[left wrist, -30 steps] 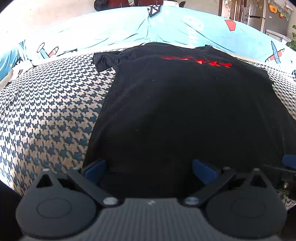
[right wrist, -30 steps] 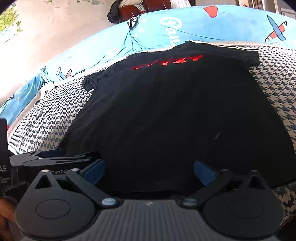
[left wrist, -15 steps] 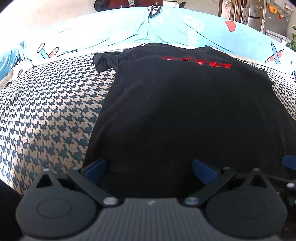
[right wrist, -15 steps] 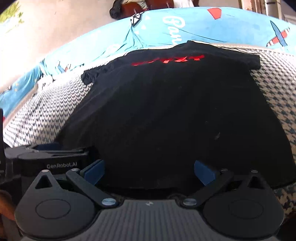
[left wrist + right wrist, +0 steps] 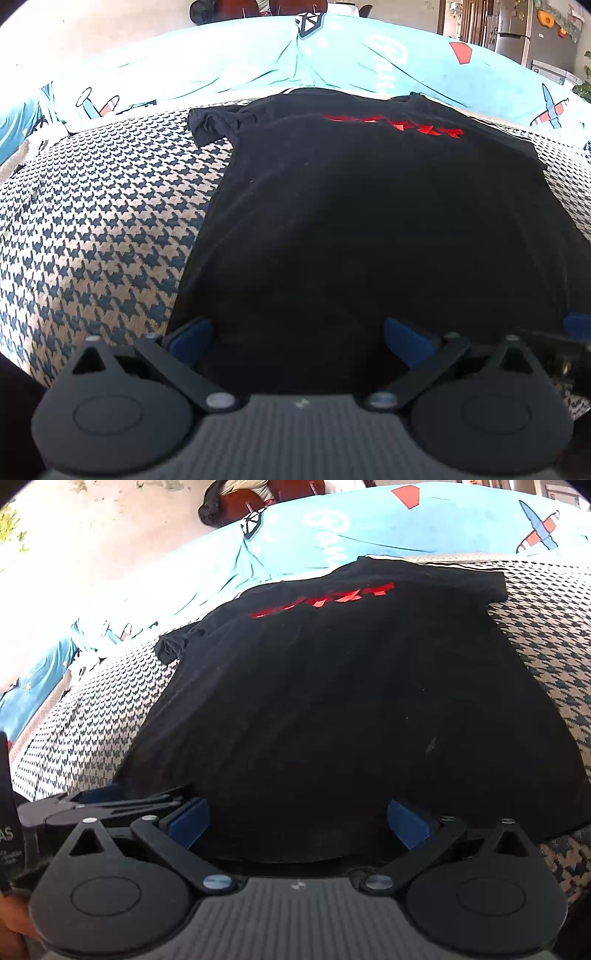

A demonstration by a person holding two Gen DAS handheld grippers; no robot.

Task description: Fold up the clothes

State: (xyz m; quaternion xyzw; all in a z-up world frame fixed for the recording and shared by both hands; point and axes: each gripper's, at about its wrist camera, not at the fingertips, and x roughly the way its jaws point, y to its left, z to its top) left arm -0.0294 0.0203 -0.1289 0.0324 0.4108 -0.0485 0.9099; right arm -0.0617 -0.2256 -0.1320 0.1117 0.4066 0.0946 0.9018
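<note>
We're looking at a black t-shirt [image 5: 369,229] with red jagged lettering [image 5: 395,124], lying flat and matte on a houndstooth cover [image 5: 103,229]; one sleeve [image 5: 212,123] is bunching up. Our left gripper [image 5: 297,338] and right gripper [image 5: 297,819] are both sitting wide open at the near hem, blue pads [image 5: 188,821] gripping nothing. A smooth turquoise sheet [image 5: 229,70] with cartoon plane prints is lying behind.

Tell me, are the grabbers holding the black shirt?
No. Both the left gripper and right gripper are open at the black T-shirt's near hem.
</note>
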